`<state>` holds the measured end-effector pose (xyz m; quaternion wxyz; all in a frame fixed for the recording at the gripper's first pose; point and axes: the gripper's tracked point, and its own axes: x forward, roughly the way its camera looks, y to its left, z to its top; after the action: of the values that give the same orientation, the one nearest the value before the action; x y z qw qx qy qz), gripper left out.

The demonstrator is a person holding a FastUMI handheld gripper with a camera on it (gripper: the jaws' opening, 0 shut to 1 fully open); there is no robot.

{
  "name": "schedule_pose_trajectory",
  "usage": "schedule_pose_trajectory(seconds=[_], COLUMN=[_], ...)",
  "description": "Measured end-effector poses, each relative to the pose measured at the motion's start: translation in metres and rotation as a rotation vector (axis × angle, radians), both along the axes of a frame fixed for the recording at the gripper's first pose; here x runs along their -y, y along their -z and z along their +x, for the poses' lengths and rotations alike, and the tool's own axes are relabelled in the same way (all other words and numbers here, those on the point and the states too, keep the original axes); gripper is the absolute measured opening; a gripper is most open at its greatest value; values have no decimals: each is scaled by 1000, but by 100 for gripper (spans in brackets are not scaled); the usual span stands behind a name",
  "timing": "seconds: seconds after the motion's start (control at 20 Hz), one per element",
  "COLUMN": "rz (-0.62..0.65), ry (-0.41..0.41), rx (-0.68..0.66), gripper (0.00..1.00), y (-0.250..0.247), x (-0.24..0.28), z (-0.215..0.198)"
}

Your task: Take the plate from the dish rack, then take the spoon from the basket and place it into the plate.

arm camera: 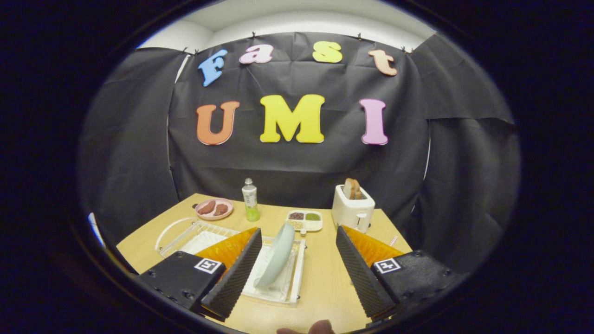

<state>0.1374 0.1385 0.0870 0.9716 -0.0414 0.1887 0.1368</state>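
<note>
Now the hand-held gripper (297,269) is seen spread wide, nothing gripped. Between its black ribbed fingers (236,273), nearer the left one, the pale green round plate (277,260) is stood on edge in the white wire dish rack (297,273) on the wooden table (325,287).

The gripper (297,264) hangs above the near part of the desk (325,283), its two fingers spread wide with an open gap between them. Each finger shows a black ribbed pad (357,271) facing inward, an orange wedge behind it and a black block with a small square marker. Neither pad presses on anything. At the desk's near edge, a person's fingertips (320,327) peek in.
</note>
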Motion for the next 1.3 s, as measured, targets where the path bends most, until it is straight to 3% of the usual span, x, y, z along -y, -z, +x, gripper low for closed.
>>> schedule_pose_trajectory(seconds=[0.55,0.8,1.0,1.25,1.3], rz=[4,29,32,7,-6], ry=[34,55,66,162,177], rx=[-393,-529,-611,-637,-631], gripper=[100,97,81,43,42], y=[76,111,129,136,134], x=[-33,-47,-60,-55,-54], z=[69,78,76,77,76])
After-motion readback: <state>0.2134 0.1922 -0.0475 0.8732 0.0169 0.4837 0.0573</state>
